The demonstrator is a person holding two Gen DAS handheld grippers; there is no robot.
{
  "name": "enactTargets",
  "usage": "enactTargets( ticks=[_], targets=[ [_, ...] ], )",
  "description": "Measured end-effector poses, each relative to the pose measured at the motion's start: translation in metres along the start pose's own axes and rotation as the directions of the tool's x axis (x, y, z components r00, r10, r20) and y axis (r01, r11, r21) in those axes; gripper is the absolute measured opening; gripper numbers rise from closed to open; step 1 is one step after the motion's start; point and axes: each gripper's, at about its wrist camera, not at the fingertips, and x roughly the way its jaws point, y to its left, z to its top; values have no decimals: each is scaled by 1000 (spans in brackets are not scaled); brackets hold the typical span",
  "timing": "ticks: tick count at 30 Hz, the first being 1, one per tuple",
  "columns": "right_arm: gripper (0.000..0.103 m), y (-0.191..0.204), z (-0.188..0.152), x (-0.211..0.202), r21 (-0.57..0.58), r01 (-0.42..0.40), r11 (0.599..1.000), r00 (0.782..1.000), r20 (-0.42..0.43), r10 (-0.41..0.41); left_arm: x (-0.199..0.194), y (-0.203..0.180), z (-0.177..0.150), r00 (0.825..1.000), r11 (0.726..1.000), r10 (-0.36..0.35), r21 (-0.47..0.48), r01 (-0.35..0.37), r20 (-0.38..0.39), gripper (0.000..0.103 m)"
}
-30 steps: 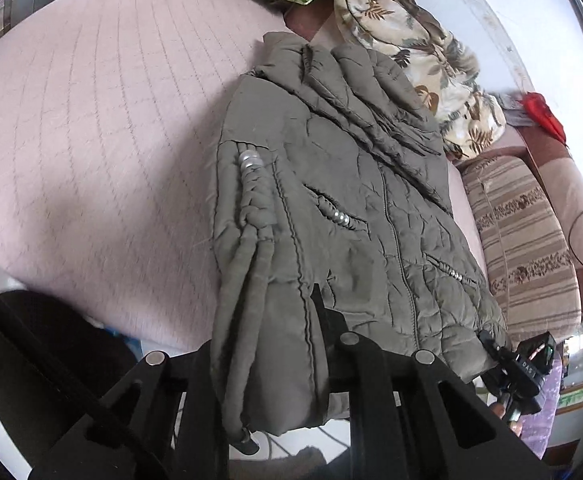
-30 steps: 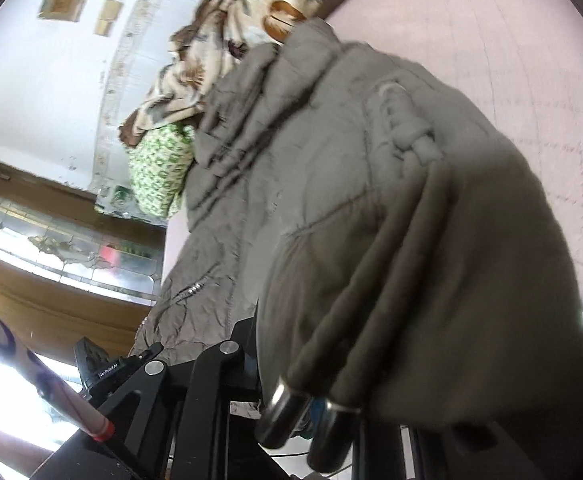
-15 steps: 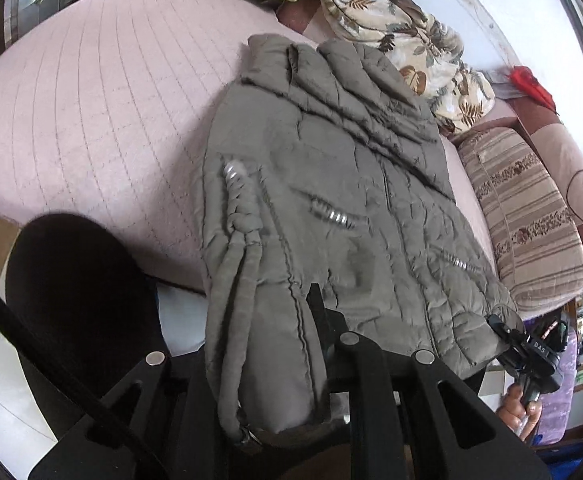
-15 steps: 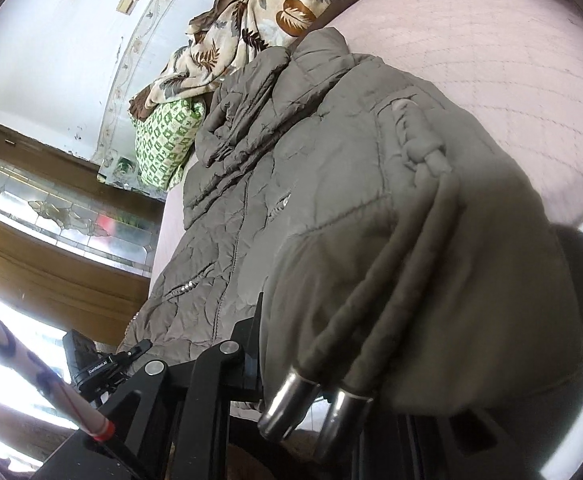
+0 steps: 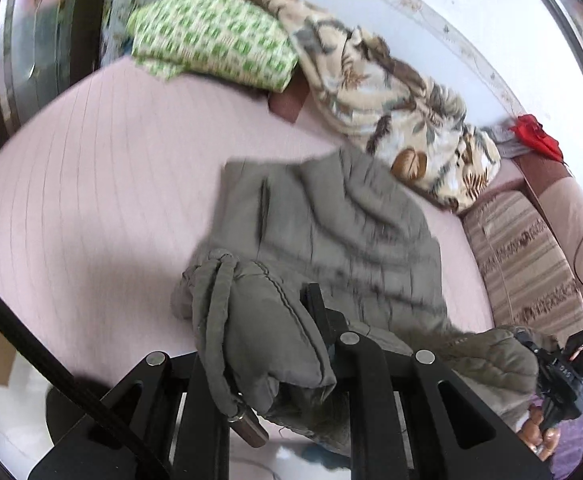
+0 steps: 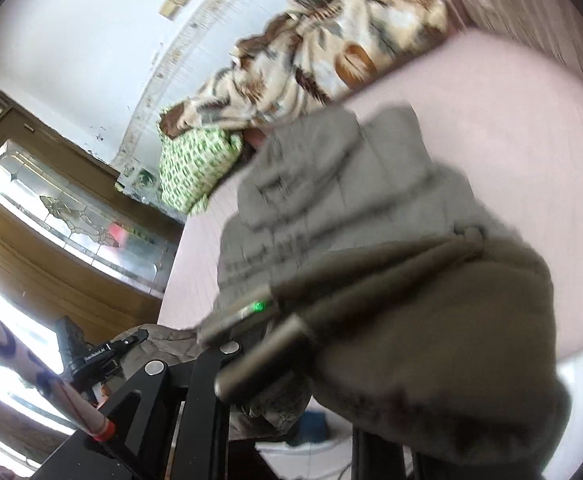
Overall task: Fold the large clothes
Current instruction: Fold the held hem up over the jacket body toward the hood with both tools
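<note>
A grey-green quilted jacket [image 5: 331, 220] lies on the pink bed [image 5: 91, 180], its lower part lifted and carried over its upper part. My left gripper [image 5: 291, 364] is shut on the jacket's hem at one corner, with drawcords [image 5: 215, 320] hanging beside it. My right gripper [image 6: 291, 384] is shut on the other hem corner of the jacket [image 6: 351, 200]; two metal-tipped drawcords [image 6: 291, 312] cross in front of its lens. The right gripper also shows at the lower right of the left wrist view [image 5: 559, 372].
A green patterned pillow [image 5: 211, 36] and a leaf-print blanket [image 5: 391, 92] lie at the bed's head by the white wall. A striped cushion [image 5: 527, 264] sits on the right. A wooden cabinet with glass [image 6: 51, 208] stands beyond the bed.
Both grippers have lifted the jacket's hem and carried it forward toward the collar, so the jacket now bunches and doubles over itself. The views are motion-blurred.
</note>
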Motion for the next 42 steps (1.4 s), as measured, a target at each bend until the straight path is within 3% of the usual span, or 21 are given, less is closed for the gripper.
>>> enactTargets(
  ticks=[5, 11, 22, 32, 37, 42],
  targets=[
    [21, 26, 54, 16, -51, 23, 998, 998, 52, -20, 21, -17, 46, 999, 999, 39, 15, -40, 37, 16],
    [21, 36, 112, 49, -60, 73, 996, 995, 77, -68, 79, -32, 100, 993, 993, 112, 28, -113, 25, 16],
    [21, -10, 198, 158, 25, 185, 982, 982, 38, -186, 223, -27, 172, 970, 973, 232, 27, -230, -67, 16],
    [25, -72, 237, 261, 92, 235, 968, 972, -41, -232, 326, 5, 171, 953, 960, 270, -39, -278, -139, 21],
    [27, -96, 235, 298, 88, 242, 966, 969, -68, -236, 343, 12, 169, 961, 964, 248, -67, -257, -122, 23],
    [27, -111, 235, 311, 114, 206, 972, 978, -63, -200, 336, 8, 176, 962, 970, 230, -46, -239, -150, 27]
  ],
)
